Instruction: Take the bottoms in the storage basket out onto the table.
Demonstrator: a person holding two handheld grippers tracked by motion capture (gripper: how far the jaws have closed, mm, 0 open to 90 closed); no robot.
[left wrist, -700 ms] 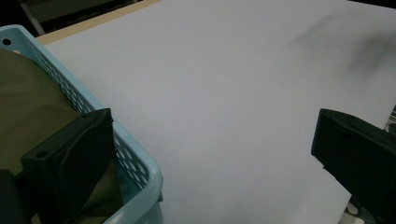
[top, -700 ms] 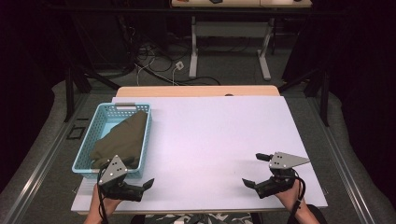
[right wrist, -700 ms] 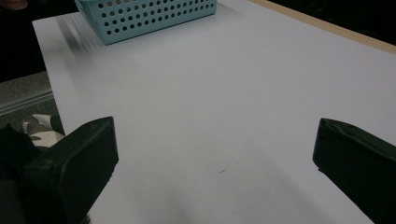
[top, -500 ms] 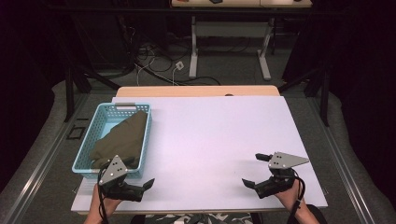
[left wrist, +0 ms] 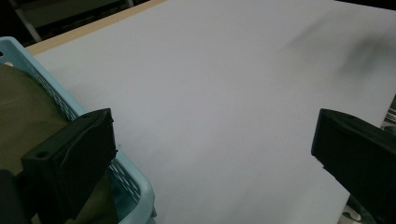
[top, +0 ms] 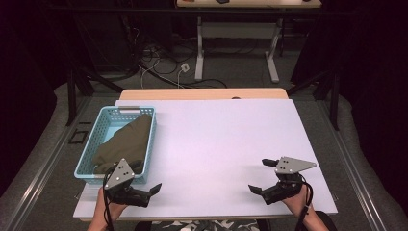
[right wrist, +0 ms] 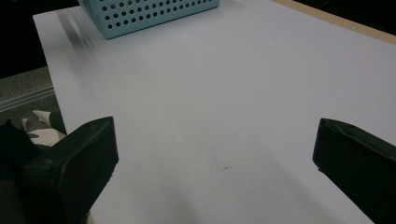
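Nothing moved; both grippers (top: 144, 190) (top: 263, 175) still agape over white table (top: 221, 139), basket (top: 96, 139) left.

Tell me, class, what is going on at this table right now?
A person holds a two-jaw gripper in each hand at the near edge of a white table. Both the left gripper and the right gripper are open and hold nothing. A light blue basket sits at the table's left with an olive-brown cloth lying in it. The left gripper is just beside the basket's near corner, not touching the cloth.
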